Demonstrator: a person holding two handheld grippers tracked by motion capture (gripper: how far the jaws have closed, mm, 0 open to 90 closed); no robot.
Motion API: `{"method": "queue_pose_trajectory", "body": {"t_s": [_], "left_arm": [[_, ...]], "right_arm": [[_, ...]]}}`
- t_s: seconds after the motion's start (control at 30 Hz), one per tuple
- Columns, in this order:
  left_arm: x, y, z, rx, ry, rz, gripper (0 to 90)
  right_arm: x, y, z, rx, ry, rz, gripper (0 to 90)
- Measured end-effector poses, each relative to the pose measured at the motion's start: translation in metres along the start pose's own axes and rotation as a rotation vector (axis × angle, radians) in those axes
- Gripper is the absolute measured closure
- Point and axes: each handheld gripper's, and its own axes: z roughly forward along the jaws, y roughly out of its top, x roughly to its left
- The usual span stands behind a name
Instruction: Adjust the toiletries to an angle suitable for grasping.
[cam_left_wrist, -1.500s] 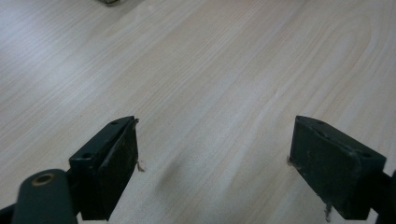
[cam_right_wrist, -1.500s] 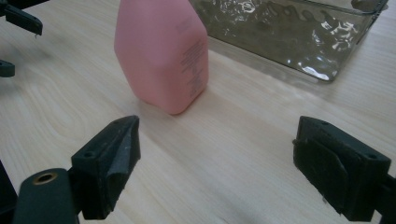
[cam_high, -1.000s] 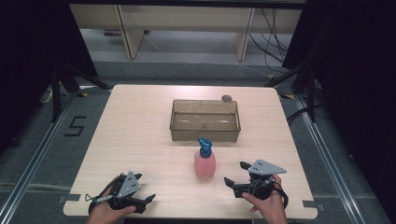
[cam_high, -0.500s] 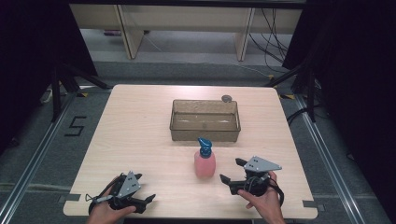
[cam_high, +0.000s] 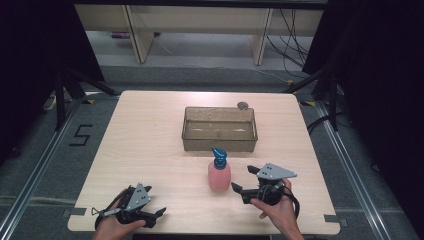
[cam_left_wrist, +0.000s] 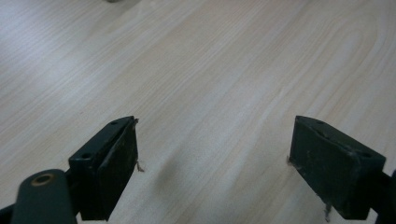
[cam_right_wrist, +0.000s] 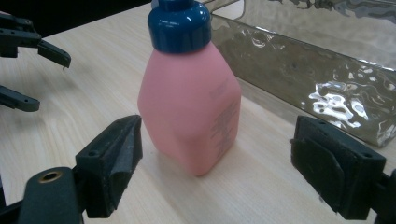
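Note:
A pink bottle with a blue pump cap stands upright on the wooden table, just in front of a clear rectangular bin. My right gripper is open at the bottle's right side, jaws pointing at it. In the right gripper view the pink bottle stands between and just beyond the two spread jaws, untouched, with the bin behind it. My left gripper rests open near the table's front left edge. Bare wood lies between its jaws in the left gripper view.
A small round dark object lies behind the bin's far right corner. The other gripper shows at the far left of the right gripper view. The floor carries a "5" marking to the table's left.
My right gripper has moved left, closer to the pink bottle, and stays open. The left gripper and the bottle have not moved.

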Motion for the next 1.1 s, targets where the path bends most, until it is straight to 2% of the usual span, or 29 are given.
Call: {"method": "queue_pose_trajectory", "body": {"t_s": [0.03, 0.07, 0.1, 0.13, 0.17, 0.23, 0.27, 0.3, 0.33, 0.37, 0.4, 0.43, 0.5, 0.53, 0.57, 0.67, 0.7, 0.73, 0.8, 0.83, 0.87, 0.9, 1.0, 1.03, 1.07, 1.1], "left_arm": [[0.000, 0.000, 0.000, 0.004, 0.001, -0.001, 15.0], [0.000, 0.000, 0.000, 0.002, 0.002, -0.003, 15.0], [0.000, -0.001, 0.000, -0.004, -0.001, -0.006, 15.0], [0.001, 0.000, -0.001, 0.011, -0.006, -0.002, 15.0], [0.001, 0.001, -0.002, 0.016, 0.007, 0.003, 15.0], [0.001, 0.002, -0.002, 0.008, 0.004, 0.014, 15.0], [0.000, 0.002, 0.000, -0.012, -0.005, 0.002, 15.0], [-0.001, 0.002, 0.000, -0.010, -0.003, 0.003, 15.0], [0.000, 0.003, -0.001, 0.014, -0.002, 0.014, 15.0], [0.000, 0.002, -0.001, 0.016, 0.001, 0.016, 15.0], [-0.001, 0.002, 0.001, -0.001, 0.004, 0.004, 15.0], [0.000, 0.003, 0.000, 0.004, 0.006, 0.002, 15.0], [0.000, 0.004, -0.001, 0.011, 0.008, 0.015, 15.0], [0.000, 0.004, -0.001, 0.014, 0.008, 0.020, 15.0], [0.000, 0.004, -0.001, 0.019, 0.007, 0.023, 15.0], [-0.001, 0.004, 0.000, 0.021, -0.006, 0.029, 15.0], [-0.001, 0.004, 0.000, 0.022, -0.009, 0.028, 15.0], [-0.001, 0.004, 0.000, 0.022, -0.009, 0.027, 15.0], [-0.001, 0.004, 0.000, 0.015, -0.001, 0.021, 15.0], [-0.001, 0.004, 0.000, 0.014, -0.004, 0.021, 15.0], [-0.001, 0.004, 0.000, 0.016, -0.003, 0.012, 15.0], [-0.001, 0.004, 0.000, 0.015, -0.003, 0.015, 15.0], [-0.001, 0.004, -0.001, 0.014, -0.003, 0.021, 15.0], [-0.001, 0.004, -0.001, 0.013, -0.004, 0.020, 15.0], [-0.001, 0.004, -0.001, 0.016, -0.003, 0.022, 15.0], [-0.001, 0.004, -0.001, 0.017, -0.003, 0.024, 15.0]], "right_arm": [[0.001, 0.001, 0.000, -0.001, -0.002, 0.012, 18.0], [-0.002, 0.002, 0.001, -0.004, -0.003, -0.016, 18.1], [-0.001, 0.002, 0.001, -0.003, 0.002, -0.008, 18.1], [-0.001, 0.003, 0.002, -0.002, 0.004, -0.004, 18.2], [-0.002, 0.003, 0.003, -0.014, -0.005, -0.023, 18.2], [-0.001, 0.004, 0.003, 0.000, 0.007, -0.011, 18.3], [-0.001, 0.004, 0.003, 0.000, 0.004, -0.016, 18.3], [-0.001, 0.003, 0.003, 0.000, 0.004, -0.009, 18.3], [-0.001, 0.004, 0.003, 0.000, 0.008, -0.003, 18.3], [0.000, 0.004, 0.004, -0.005, 0.010, 0.014, 18.3], [-0.002, 0.004, 0.005, -0.009, 0.018, 0.000, 18.4], [0.000, 0.004, 0.005, -0.012, 0.025, 0.026, 18.4], [-0.001, 0.005, 0.006, -0.011, 0.027, 0.013, 18.4], [-0.001, 0.005, 0.007, -0.013, 0.034, 0.027, 18.4], [-0.003, 0.006, 0.007, -0.013, 0.023, 0.001, 18.4], [-0.001, 0.009, 0.009, -0.009, 0.019, 0.012, 18.9], [-0.002, 0.010, 0.011, -0.020, 0.023, -0.025, 18.9], [0.001, 0.011, 0.011, -0.014, 0.027, 0.008, 18.9], [0.000, 0.013, 0.012, -0.008, 0.018, -0.021, 19.1], [0.001, 0.014, 0.013, -0.012, 0.014, -0.024, 19.1], [0.001, 0.015, 0.015, -0.017, 0.036, -0.025, 19.2], [0.002, 0.016, 0.015, -0.002, 0.031, -0.025, 19.2], [0.002, 0.018, 0.019, -0.007, 0.026, -0.043, 19.3], [0.002, 0.019, 0.021, -0.008, 0.038, -0.043, 19.4], [0.004, 0.019, 0.022, -0.012, 0.037, -0.021, 19.5], [0.004, 0.020, 0.022, -0.006, 0.026, -0.031, 19.5]]}}
